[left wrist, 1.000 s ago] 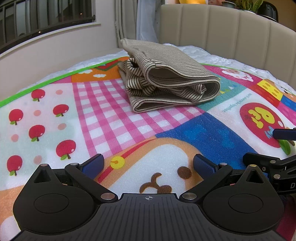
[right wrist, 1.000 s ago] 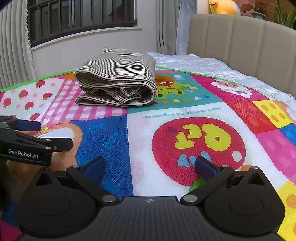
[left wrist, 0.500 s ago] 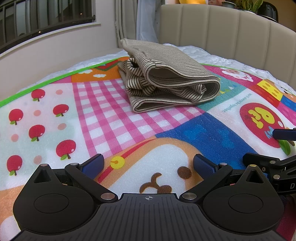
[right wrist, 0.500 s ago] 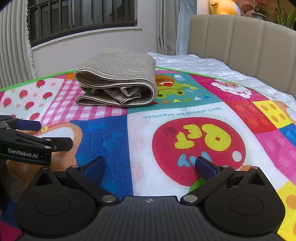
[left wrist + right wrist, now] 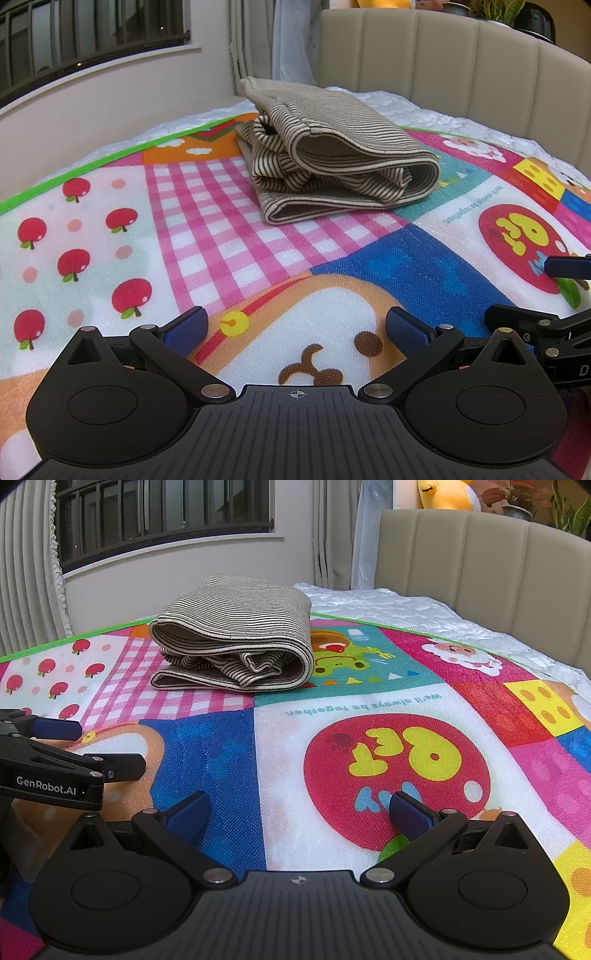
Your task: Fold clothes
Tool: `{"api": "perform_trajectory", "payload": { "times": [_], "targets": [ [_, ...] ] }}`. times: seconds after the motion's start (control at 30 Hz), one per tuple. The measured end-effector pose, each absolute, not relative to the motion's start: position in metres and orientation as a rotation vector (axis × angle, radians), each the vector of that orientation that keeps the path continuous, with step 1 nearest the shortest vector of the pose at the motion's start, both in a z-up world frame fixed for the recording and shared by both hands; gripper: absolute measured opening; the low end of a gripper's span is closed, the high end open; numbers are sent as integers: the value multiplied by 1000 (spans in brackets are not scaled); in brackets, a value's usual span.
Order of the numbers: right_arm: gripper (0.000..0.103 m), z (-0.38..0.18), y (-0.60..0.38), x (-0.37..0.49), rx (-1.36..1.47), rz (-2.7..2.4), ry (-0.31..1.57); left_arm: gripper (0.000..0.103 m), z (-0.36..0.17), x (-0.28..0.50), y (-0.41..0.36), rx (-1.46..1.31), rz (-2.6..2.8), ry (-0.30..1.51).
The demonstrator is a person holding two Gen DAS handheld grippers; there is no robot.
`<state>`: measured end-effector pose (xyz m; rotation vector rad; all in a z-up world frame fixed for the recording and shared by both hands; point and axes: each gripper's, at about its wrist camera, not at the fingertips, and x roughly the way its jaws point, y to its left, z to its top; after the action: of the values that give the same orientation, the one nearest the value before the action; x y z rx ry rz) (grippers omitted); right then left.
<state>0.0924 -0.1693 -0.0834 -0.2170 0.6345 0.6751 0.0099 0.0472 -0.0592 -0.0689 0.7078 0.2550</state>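
Left claw (image 5: 295, 326) was wide, holding nothing, low over the mat (image 5: 229, 236) with its blue pads (image 5: 406, 328) clear of the print. Right claw (image 5: 295, 812) was the same: wide, nothing between the pads, parked just beside the left one, whose tip showed at the left edge of our right view. We read that as a rest pose: both pulled back to the near side of the bed so nothing snagged the finished fold.

Further out, the shirt (image 5: 332, 158) sat folded into a thick striped bundle on the far part of the mat, across the pink check and teal panels, well apart from both claws. Rounded fold faced right, loose layered edges faced left; inner layers looked a bit bunched. In the right view the shirt (image 5: 236, 642) lay flat and stable, nothing touching it. Headboard (image 5: 480, 561) and white mattress behind.

Versus a second ago: we saw no change. Claws, shirt and mat all in the same spots. Fold looked done.
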Motion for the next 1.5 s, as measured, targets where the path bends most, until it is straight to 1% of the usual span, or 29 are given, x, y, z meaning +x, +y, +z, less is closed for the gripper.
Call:
{"api": "perform_trajectory", "payload": {
  "times": [1.5],
  "targets": [
    [103,-83,-171,93,-217,679,634,103,-59,10,48,-73,252,706]
  ]
}}
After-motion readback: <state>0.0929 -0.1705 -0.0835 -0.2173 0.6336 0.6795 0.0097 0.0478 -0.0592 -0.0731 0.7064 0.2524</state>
